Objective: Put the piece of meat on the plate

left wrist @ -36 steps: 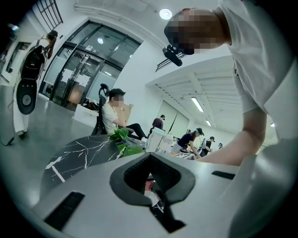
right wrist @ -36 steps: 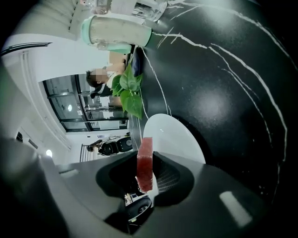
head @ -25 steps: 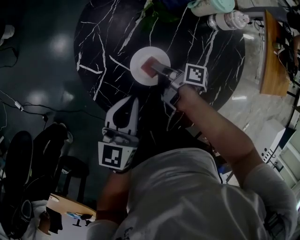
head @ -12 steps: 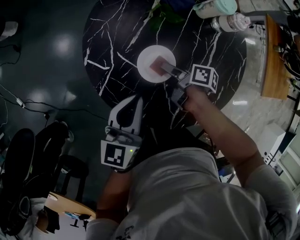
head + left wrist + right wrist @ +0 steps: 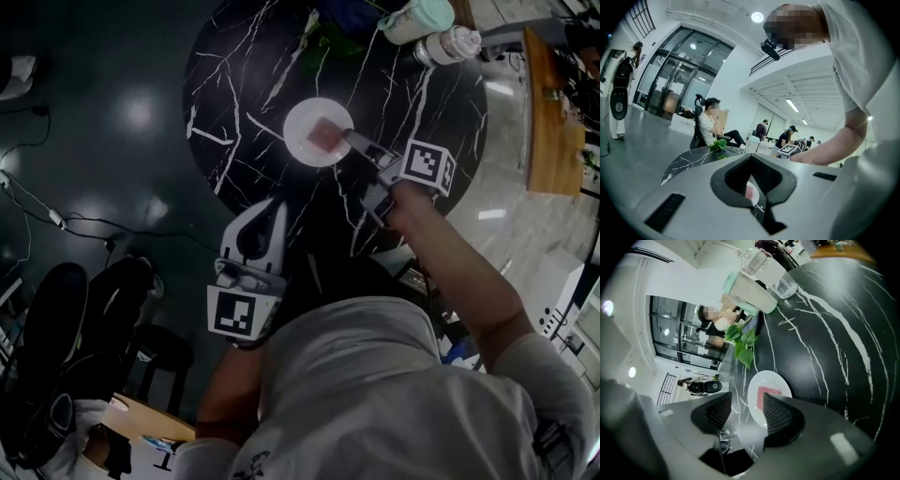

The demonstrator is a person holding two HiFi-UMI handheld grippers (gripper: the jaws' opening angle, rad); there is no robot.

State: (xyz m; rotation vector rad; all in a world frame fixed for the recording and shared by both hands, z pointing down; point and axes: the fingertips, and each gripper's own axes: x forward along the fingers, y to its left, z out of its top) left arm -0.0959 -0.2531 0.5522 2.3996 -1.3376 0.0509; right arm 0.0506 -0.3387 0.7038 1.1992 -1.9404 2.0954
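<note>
- Piece of meat (image 5: 325, 134) lies flat on the white plate (image 5: 302, 150), mid-worktop (image 5: 234, 84). The placing step looks done.
- Right tongs (image 5: 354, 141): jaws just opened wide, nothing between them, tips at the plate's edge.
- Left tongs (image 5: 265, 204): apparently pinched together and empty (dim view), well apart from the plate.
- Next: back the right tongs clear without nudging the plate.
</note>
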